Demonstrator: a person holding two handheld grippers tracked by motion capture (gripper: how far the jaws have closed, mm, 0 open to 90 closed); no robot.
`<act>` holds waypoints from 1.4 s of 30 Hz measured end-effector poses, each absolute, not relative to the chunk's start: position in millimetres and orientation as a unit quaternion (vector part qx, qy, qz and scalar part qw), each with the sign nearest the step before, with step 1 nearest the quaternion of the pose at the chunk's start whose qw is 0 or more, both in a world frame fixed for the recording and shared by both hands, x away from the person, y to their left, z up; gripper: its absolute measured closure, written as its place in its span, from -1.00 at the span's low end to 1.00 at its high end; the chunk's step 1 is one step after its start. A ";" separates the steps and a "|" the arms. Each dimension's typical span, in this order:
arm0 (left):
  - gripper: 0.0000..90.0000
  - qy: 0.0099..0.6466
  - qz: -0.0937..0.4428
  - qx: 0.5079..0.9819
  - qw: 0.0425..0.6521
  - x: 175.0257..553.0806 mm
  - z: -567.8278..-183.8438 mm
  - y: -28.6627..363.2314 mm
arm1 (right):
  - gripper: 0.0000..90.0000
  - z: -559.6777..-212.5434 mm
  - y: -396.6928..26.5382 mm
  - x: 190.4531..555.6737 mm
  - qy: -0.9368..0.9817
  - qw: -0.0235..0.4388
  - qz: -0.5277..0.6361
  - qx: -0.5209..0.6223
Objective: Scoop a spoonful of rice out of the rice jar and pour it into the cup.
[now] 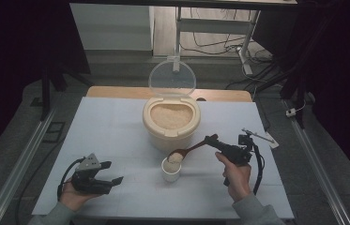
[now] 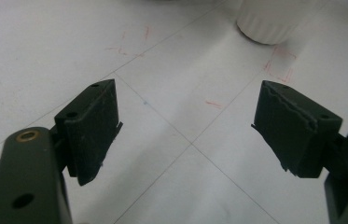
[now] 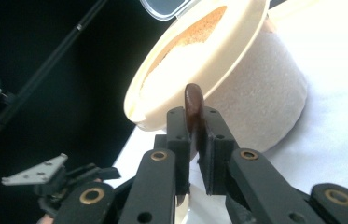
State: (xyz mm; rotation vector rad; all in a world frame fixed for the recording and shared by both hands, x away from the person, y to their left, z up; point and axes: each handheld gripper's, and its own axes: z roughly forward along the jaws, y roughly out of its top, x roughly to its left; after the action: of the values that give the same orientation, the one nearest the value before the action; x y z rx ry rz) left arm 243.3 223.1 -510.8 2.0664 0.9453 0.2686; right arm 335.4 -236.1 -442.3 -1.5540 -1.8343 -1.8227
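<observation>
A cream rice container (image 1: 171, 125) stands mid-table with its clear lid (image 1: 171, 78) raised; it is full of rice. In front of it is a small white cup (image 1: 171, 171). A brown wooden spoon (image 1: 192, 149) holds a heap of rice over the cup's mouth. My right gripper (image 1: 211, 140) is shut on the spoon's handle; in the right gripper view the jaws (image 3: 195, 135) clamp the handle (image 3: 193, 105) edge-on, with the container (image 3: 255, 102) behind. My left gripper (image 1: 111, 172) rests on the table left of the cup, open with nothing in it (image 2: 185, 126). The cup's base (image 2: 269, 23) lies ahead of it.
White paper (image 1: 116, 136) with faint red marks covers the table. A thin metal tool (image 1: 259, 136) lies near the right edge. Beyond the far edge are desk legs and cables (image 1: 219, 44) on the floor. The left gripper (image 3: 59, 179) appears low left in the right gripper view.
</observation>
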 end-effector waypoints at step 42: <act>-0.52 0.382 0.114 0.818 0.415 244.0 -510.9 226.2 | 0.85 -394.9 -264.4 306.3 -0.665 -0.079 -0.661 -0.340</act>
State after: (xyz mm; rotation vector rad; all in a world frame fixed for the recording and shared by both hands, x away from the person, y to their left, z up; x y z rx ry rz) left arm 244.0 226.2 -510.9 2.0555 0.9605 0.2853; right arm 306.3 -264.4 -394.9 -1.1242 -2.2002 -2.1875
